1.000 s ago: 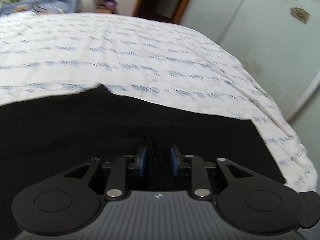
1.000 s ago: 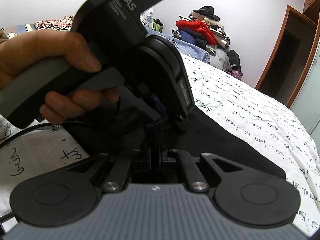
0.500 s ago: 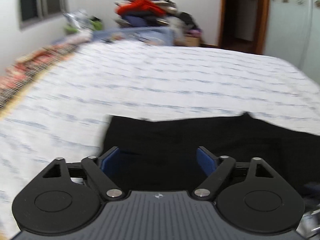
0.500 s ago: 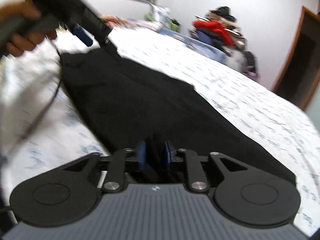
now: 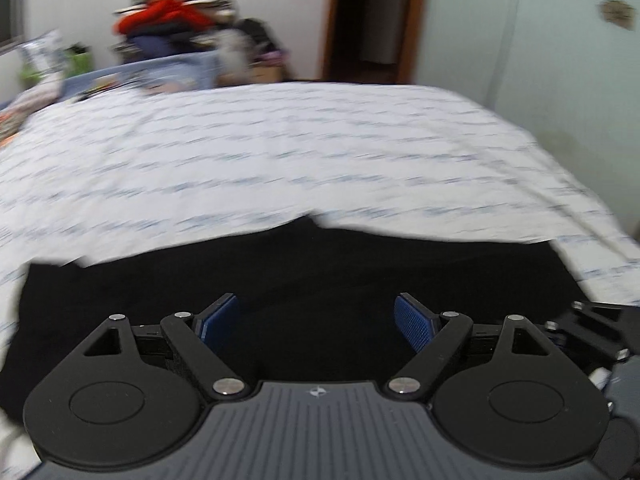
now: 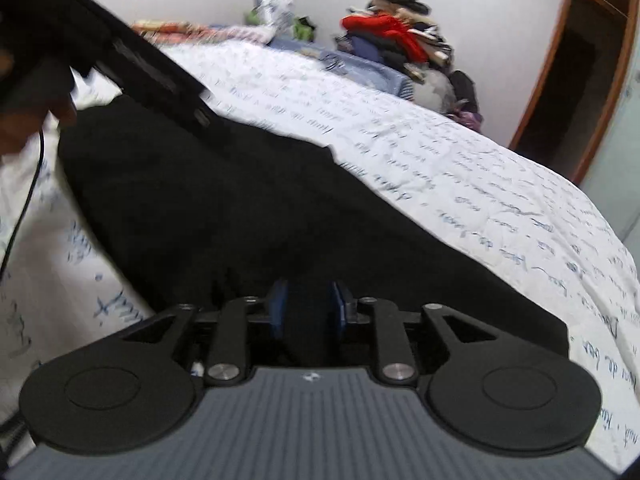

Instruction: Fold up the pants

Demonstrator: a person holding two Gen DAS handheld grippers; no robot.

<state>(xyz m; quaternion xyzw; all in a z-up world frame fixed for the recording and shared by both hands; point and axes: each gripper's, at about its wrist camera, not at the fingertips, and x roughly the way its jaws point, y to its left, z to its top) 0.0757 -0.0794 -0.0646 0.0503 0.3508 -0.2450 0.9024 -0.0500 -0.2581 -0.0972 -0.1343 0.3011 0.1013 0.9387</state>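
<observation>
Both tools have let go since the earlier frame: left tool (image 5: 316,314) gapes wide, right tool (image 6: 307,308) has just been opening, unclenched, over long black fabric pants (image 6: 240,216) stretching leftward across the white printed bed (image 6: 460,184).

Left gripper (image 5: 316,322) wide open above black pants (image 5: 320,264) on bed (image 5: 280,152).
</observation>
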